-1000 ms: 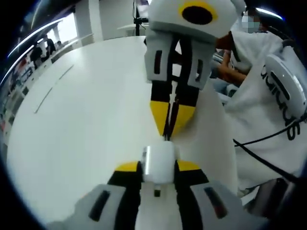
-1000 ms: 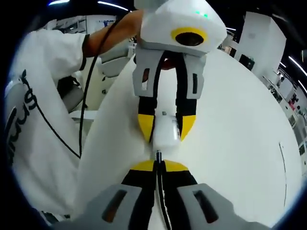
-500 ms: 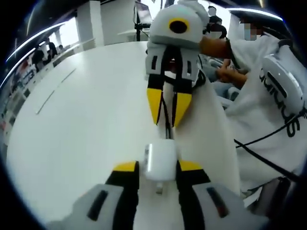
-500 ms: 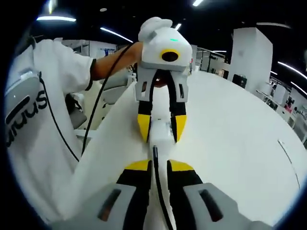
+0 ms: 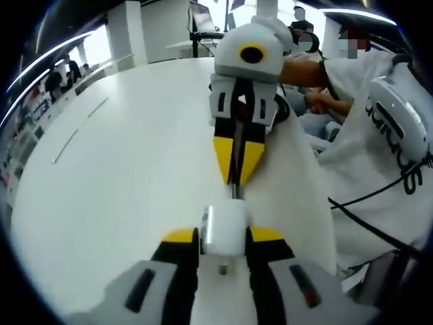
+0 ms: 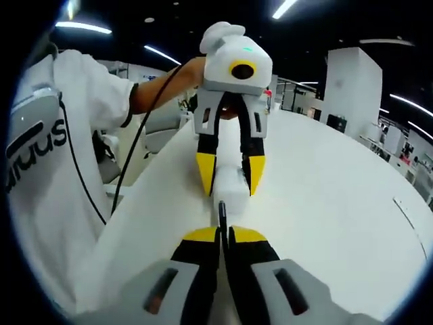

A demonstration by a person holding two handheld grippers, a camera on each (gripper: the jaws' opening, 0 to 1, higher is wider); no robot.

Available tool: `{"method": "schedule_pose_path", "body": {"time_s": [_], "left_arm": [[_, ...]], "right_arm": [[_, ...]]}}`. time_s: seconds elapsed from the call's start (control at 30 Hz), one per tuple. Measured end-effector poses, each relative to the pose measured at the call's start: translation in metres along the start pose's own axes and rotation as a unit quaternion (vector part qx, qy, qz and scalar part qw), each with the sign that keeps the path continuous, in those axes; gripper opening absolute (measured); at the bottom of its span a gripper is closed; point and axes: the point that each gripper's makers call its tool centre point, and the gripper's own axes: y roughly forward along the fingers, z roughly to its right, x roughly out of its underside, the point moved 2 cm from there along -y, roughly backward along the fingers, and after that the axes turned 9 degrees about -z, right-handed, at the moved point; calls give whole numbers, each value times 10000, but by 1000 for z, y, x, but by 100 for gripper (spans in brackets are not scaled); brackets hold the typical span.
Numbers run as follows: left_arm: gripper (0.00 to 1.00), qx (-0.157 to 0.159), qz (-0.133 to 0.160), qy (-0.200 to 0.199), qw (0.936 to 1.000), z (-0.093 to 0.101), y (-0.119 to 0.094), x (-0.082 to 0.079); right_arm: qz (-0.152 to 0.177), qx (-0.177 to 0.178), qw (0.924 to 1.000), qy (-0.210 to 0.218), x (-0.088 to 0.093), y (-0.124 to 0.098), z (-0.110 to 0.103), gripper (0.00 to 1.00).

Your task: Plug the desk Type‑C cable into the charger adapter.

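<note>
My left gripper point(image 5: 223, 237) squeezes the white charger adapter point(image 5: 224, 229) above the white table point(image 5: 122, 176). My right gripper point(image 6: 223, 233) pinches the Type-C cable point(image 6: 221, 211), its tip just before the adapter. I should push straight and slowly. Nothing blocks the way; a person point(image 5: 379, 115) sits close by.

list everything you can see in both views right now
charger adapter: one, white, clamped between the left gripper's jaws above the table
cable: one, dark, pinched in the right gripper's jaws, tip close to the adapter; whether it is seated cannot be told
table: one, white, round-edged, under both grippers
people: a few, far off beyond the table's edge
left gripper: one, yellow tips, grey body, shut on the adapter
right gripper: one, yellow tips, grey body, shut on the cable
person's shirt: one, white with dark lettering, beside the table
</note>
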Motion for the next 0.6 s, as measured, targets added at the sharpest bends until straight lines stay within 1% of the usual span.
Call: {"method": "schedule_pose_path", "body": {"time_s": [0.13,0.2,0.37,0.5,0.6], "left_arm": [[25,7,-30,5,10000,-1,0,0],[25,-35,-51,-47,10000,-2,0,-1],[24,-36,27,-8,10000,-2,0,-1],[24,-25,114,-33,9999,-3,0,-1],[24,7,78,-52,10000,-3,0,-2]], "right_arm": [[-5,-30,10000,72,-1,0,0,3],[-38,14,9999,115,-1,0,2,2],[-67,-22,9997,220,-1,0,1,1],[-184,25,9996,201,-3,1,2,0],[-264,33,9994,224,-4,2,2,0]]}}
